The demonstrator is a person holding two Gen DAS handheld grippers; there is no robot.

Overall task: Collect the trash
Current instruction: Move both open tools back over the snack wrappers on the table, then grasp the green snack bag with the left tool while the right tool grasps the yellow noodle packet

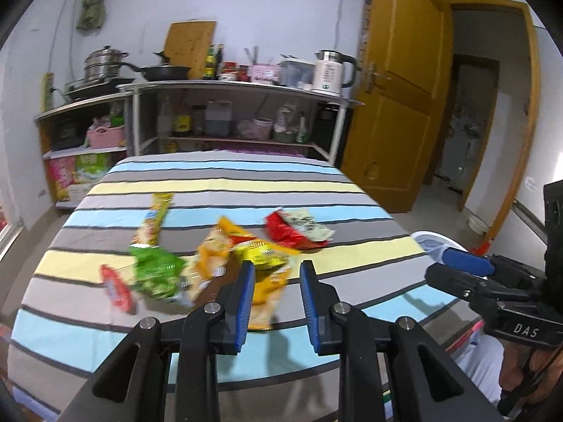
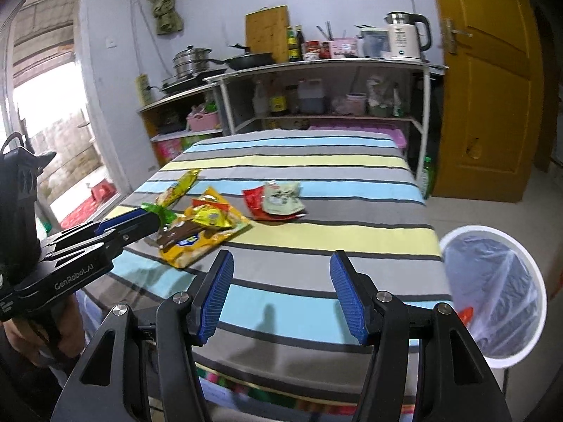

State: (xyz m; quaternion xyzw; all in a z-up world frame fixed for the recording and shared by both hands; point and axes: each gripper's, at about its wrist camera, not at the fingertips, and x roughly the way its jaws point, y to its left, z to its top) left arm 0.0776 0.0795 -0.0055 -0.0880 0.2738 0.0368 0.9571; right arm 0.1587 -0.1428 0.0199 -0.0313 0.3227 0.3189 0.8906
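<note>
A table covered by a striped cloth (image 2: 316, 161) is shown bearing a cluster of snack wrappers: a green wrapper (image 1: 156, 270), an orange-yellow packet (image 2: 204, 235), a long yellow-green sachet (image 1: 156, 219) and, set slightly apart, a red packet (image 2: 278, 198). The left gripper (image 1: 276, 293) is held over the near edge of the cluster with its blue pads partly spread and nothing pinched between them, while the right gripper (image 2: 281, 293) is held wide apart and empty above bare cloth. A white bin lined with a clear bag (image 2: 492, 292) is seen on the floor just beside the table's right corner.
</note>
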